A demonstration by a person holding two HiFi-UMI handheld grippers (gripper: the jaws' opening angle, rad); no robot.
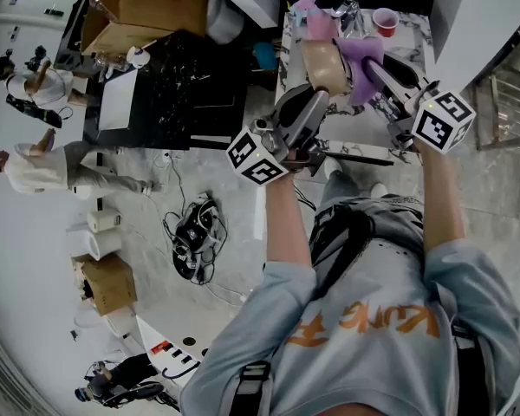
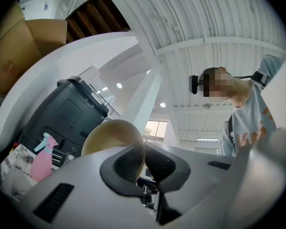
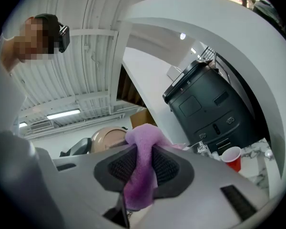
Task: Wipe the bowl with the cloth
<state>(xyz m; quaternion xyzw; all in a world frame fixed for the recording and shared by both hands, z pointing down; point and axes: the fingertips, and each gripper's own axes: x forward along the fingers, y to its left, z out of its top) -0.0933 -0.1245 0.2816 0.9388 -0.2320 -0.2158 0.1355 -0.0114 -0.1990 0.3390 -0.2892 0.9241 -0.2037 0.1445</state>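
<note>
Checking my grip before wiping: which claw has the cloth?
The right claw, shut on the purple cloth; the left claw pinches the tan bowl by its rim instead.

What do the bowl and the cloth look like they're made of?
Bowl: probably plastic, though glazed ceramic is possible; thin rim, even beige colour, smooth with a dull sheen.
Cloth: soft purple fabric, likely microfibre or sponge cloth; fuzzy matte surface that folds and bunches softly.

A: The bowl [image 1: 327, 66] is tan, and the cloth [image 1: 365, 59] is lilac.
B: The cup [image 1: 385, 18] is red. The tabletop [image 1: 420, 35] is white with grey veins.
A: The spray bottle [image 2: 44, 157] is pink, and the shirt [image 1: 373, 284] pale blue, lettered orange.
</note>
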